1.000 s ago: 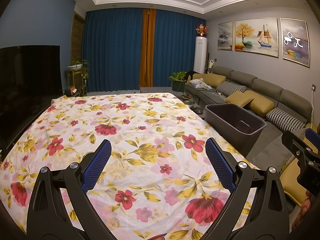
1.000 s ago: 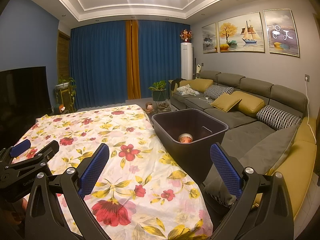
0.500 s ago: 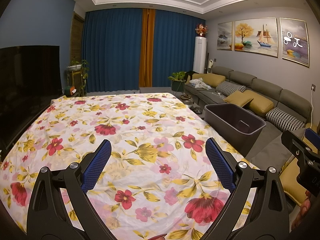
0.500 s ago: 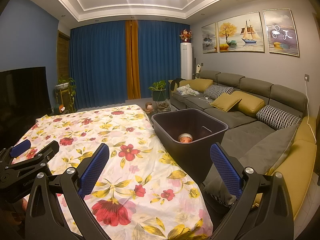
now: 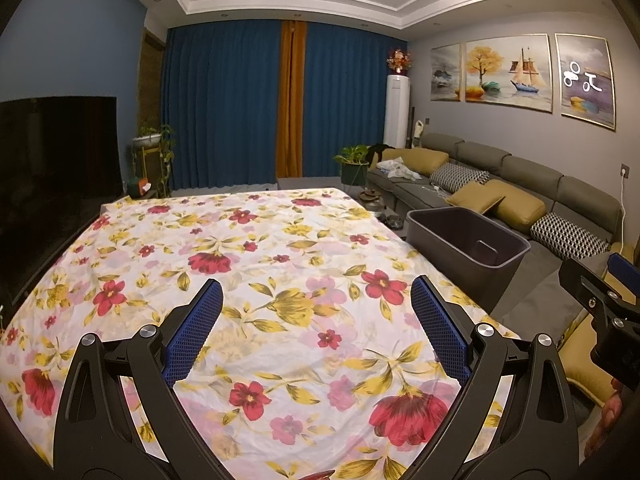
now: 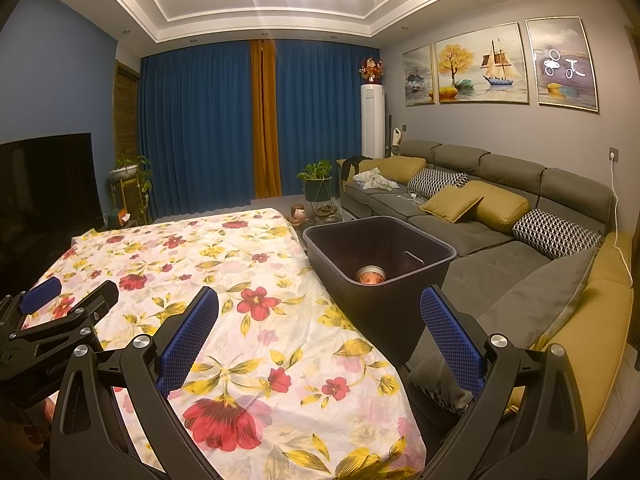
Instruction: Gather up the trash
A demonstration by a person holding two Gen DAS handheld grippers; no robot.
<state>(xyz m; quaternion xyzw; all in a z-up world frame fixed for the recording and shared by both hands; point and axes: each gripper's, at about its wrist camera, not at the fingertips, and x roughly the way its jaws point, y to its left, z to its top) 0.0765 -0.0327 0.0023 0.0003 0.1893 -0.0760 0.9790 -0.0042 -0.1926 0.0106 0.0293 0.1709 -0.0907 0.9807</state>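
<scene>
On the left, above the flowered cloth (image 5: 280, 264) that covers the table, we hold the left gripper (image 5: 316, 316) with its blue pads spread wide and nothing between them. We see no loose trash anywhere on the cloth from either wrist view, so the first risk is plain: if we close and sweep here, the pads would catch only fabric and could drag the cloth, bunching it toward the edge.

Moving rightward, the cloth's right edge hangs just beside the dark bin (image 6: 384, 300), which stands between the table and the grey sofa (image 6: 500, 240). Inside the bin, low against its near wall, lies a round can-like piece of trash (image 6: 370, 274); beside it is a pale flat shape we cannot identify. We judge the collecting to be largely done, or the remaining trash to be out of view.

Farther right, the right gripper (image 6: 320, 328) hovers over the table corner and the bin's near side, its jaws also spread and empty. Lowered carelessly, the right finger could knock the bin's rim and tip or shove it toward the sofa. The two tools also sit close side by side, so a quick swing of either could strike the other.
</scene>
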